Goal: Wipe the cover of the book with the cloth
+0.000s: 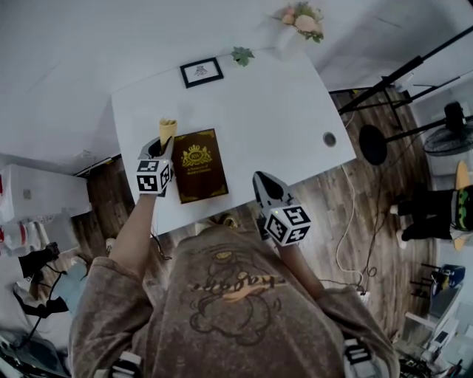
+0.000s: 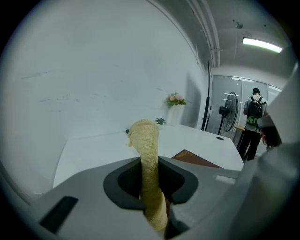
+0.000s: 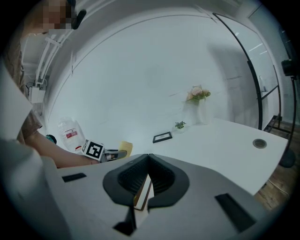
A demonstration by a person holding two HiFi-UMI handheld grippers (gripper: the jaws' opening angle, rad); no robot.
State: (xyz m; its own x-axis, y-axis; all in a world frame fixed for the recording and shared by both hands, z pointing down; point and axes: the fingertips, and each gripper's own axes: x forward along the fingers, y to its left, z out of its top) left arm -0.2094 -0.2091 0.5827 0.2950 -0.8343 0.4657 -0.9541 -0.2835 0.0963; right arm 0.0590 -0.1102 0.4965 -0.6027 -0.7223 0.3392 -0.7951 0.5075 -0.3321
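A dark brown book (image 1: 198, 164) with a gold crest lies flat near the front edge of the white table (image 1: 281, 111). My left gripper (image 1: 164, 145) hovers just left of the book, shut on a rolled yellow cloth (image 1: 168, 128) that sticks out past its tips. In the left gripper view the cloth (image 2: 146, 140) stands up between the jaws, with the book (image 2: 197, 159) to the right. My right gripper (image 1: 261, 179) sits right of the book at the table's front edge, shut and holding nothing. In the right gripper view the book's edge (image 3: 143, 194) shows below the jaws.
A framed picture (image 1: 201, 71), a small plant (image 1: 242, 55) and a vase of flowers (image 1: 299, 22) stand along the table's far edge. A cable hole (image 1: 329, 139) is at the right. A fan (image 1: 451, 129) and stands are on the floor to the right, where a person (image 2: 254, 112) stands.
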